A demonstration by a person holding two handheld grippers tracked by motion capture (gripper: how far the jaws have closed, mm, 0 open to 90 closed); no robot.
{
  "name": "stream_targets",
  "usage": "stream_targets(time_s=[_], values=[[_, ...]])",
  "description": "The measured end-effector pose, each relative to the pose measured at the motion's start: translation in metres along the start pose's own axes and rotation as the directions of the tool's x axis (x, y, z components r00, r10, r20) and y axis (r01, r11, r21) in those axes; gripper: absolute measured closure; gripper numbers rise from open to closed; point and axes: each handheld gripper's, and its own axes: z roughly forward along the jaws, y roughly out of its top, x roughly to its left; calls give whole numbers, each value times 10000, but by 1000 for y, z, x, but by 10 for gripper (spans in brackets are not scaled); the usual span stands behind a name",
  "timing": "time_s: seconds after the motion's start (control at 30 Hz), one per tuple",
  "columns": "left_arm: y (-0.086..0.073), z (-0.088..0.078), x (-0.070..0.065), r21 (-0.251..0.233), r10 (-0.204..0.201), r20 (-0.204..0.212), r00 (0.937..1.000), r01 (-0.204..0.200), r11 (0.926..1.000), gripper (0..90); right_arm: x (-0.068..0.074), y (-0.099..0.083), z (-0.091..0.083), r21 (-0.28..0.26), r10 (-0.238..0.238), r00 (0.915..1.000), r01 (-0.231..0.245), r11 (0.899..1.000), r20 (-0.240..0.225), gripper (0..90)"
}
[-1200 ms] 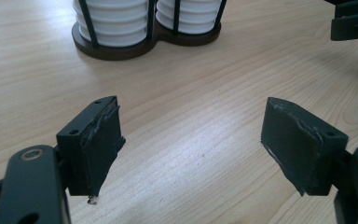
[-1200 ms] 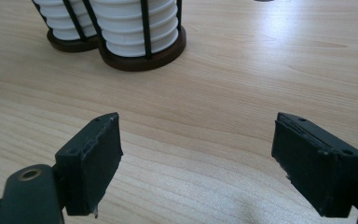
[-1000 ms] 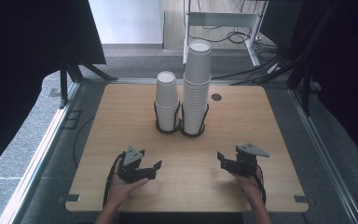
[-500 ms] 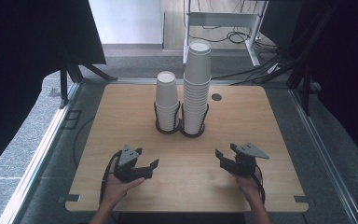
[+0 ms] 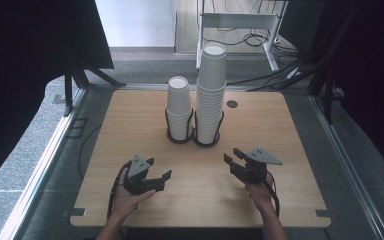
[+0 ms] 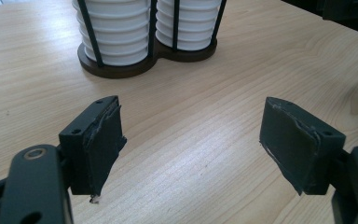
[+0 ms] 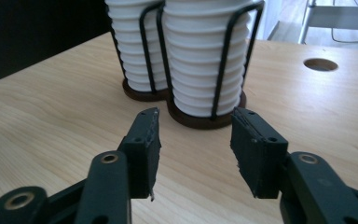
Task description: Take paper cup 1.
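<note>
Two stacks of white paper cups, a tall stack [image 5: 211, 95] and a short stack [image 5: 179, 107], side by side in a black wire holder [image 5: 195, 141]. Placed at the middle of the table [image 5: 130, 115], toward its far edge.

Probably light and thin-walled, easily dented by a hard squeeze. Likely nested tight, so apt to drag the next cup up along with the top one. Smooth sides, ribbed only where the rolled rims show.

Best taken at the top cup, just under its rim, above the wires, with a gentle pinch across the wall. Holder probably light too, liable to slide or tip under a sideways pull.

Left gripper [image 5: 160, 167] near the front of the table, well apart from the holder: fingers spread wide, holding nothing.

Right gripper [image 5: 231, 155] also well short of the holder, aimed at the tall stack: fingers partly open, just been closing, nothing between them.
</note>
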Motion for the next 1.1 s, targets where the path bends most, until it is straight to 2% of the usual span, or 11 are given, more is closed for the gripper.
stream_targets(time_s=[0.07, 0.23, 0.33, 0.53, 0.6, 0.67, 0.8, 0.9, 0.93, 0.97, 1.1], values=[[-1, 2, 0, 97, -1, -27, 10000, 2, 10000, 220, 2, 3, 2, -140, 59, 9997, -62, 9999, -241, 563], [-3, 4, -2, 320, 84, 35, 10000, -85, 9995, 220, 8, 3, 3, -78, -201, 9996, 200, 9998, -185, 643], [-3, 6, -3, 413, 65, 102, 9999, -69, 9991, 219, 11, 3, 8, -34, -257, 9978, 256, 9997, -614, 761], [-5, 10, -6, 539, 77, 221, 9997, -88, 9985, 217, 13, 5, 15, -113, -44, 9951, 33, 9999, -991, 826], [-6, 11, -7, 617, 119, 234, 9997, -133, 9980, 210, 18, 6, 20, -119, -205, 9936, 193, 9997, -1111, 857], [-5, 11, -11, 714, 564, -437, 9975, -532, 9960, 207, 22, 7, 25, -11, -468, 9921, 470, 9989, -1167, 890], [-3, 6, -10, 596, 521, -309, 9982, -502, 9970, 200, 24, 9, 29, 76, -347, 9890, 362, 9993, -1440, 899], [-3, 5, -9, 589, 471, -266, 9985, -455, 9972, 200, 26, 11, 32, 92, -569, 9879, 589, 9982, -1442, 899], [-1, 2, -7, 543, 368, -213, 9991, -356, 9979, 200, 30, 14, 36, 198, -981, 9844, 1021, 9946, -1462, 899], [-1, 0, -6, 518, 345, -178, 9992, -336, 9981, 200, 30, 15, 37, 161, -1048, 9836, 1084, 9940, -1468, 899], [2, -4, -5, 369, 315, -97, 9995, -311, 9988, 200, 30, 20, 42, 88, -872, 9829, 898, 9959, -1621, 899]])
